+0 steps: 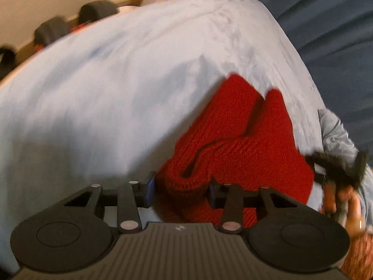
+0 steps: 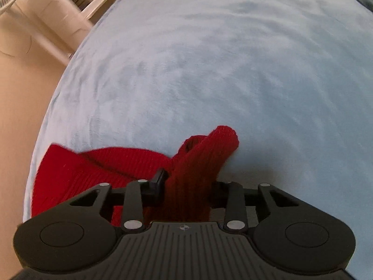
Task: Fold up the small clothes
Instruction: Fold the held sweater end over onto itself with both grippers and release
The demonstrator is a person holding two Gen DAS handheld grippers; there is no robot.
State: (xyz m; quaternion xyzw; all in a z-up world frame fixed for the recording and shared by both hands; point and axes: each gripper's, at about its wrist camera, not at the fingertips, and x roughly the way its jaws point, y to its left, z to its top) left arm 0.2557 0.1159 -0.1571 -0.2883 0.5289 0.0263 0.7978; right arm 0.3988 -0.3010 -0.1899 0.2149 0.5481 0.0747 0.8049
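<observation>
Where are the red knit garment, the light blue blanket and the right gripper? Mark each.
red knit garment (image 1: 244, 135): left wrist view, middle fold.
light blue blanket (image 2: 209, 70): right wrist view, bare surface.
right gripper (image 2: 186, 186): right wrist view, between fingertips.

The pale blue blanket (image 2: 209, 58) lies bare over most of its spread, so a gripper could pass freely over its middle and toward its far edge. The only thing lying on it is the red knitted garment (image 1: 237, 144), bunched near the edge closest to the cameras; one raised fold of it stands up between the right gripper (image 2: 186, 189) fingers and blocks low passage there. Beyond one side edge runs open tan floor (image 2: 21, 116), with a white shelf unit (image 2: 77, 4) near the far corner. In the left wrist view, dark blurred objects (image 1: 53, 32) line the wall past the far edge.
</observation>
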